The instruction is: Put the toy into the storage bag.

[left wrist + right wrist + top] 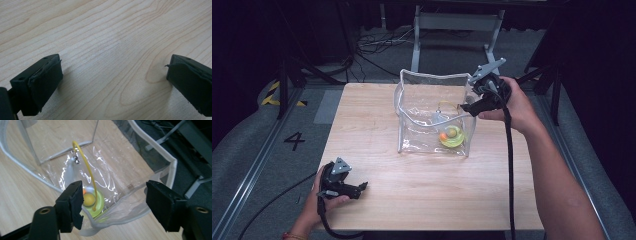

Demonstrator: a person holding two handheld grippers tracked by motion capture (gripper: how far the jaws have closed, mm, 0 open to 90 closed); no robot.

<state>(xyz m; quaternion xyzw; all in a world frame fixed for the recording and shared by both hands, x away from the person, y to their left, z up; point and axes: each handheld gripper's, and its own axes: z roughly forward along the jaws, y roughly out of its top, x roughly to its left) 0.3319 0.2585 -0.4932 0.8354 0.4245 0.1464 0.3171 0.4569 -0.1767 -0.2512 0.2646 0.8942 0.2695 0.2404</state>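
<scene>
the clear plastic white-trimmed bag [432,112] stands open at the far centre of the light wooden table [412,190], containing a yellow-green ring-shaped toy with balls [93,202]. right gripper [113,206] hovers above the bag's rim, jaws wide. left gripper [113,82] rests near the table's front-left corner, jaws wide, empty.

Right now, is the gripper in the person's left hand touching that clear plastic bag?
Apart. In the high view the left gripper sits near the table's front edge, with bare wood between it and the clear bag farther back.
</scene>
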